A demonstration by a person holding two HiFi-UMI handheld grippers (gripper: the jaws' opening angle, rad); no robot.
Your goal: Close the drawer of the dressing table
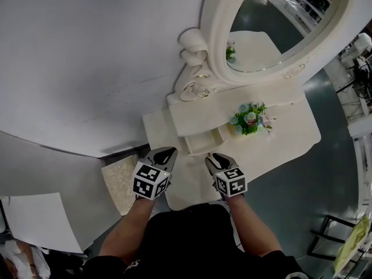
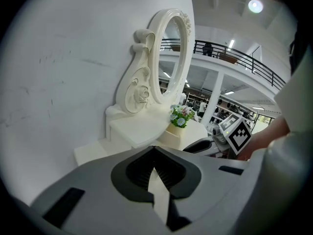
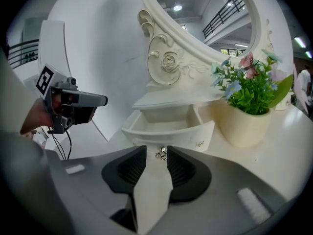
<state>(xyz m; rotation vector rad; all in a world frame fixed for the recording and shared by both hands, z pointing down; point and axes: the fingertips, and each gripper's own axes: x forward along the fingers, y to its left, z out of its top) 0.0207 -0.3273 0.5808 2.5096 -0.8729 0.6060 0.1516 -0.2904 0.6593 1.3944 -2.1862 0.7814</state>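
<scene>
Right gripper [image 3: 157,150] is sitting open, gripping nothing, with the drawer knob [image 3: 161,154] showing between its tips, unpinched. Left gripper [image 2: 154,149] is sitting tips-together, empty. Drawer [image 3: 168,131] is hanging pulled out at frame centre. It's looking light, rigid and free-sliding. The knob's small and slick, so I'm favouring a push on the front panel, centred.

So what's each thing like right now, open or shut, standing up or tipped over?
drawer: open, pulled out, looks empty.
flower pot: standing upright on the dressing table, beside the drawer.
mirror: upright at the back.
left gripper: shut, nothing in it.
right gripper: open, with the drawer knob showing in the gap, not squeezed.
</scene>
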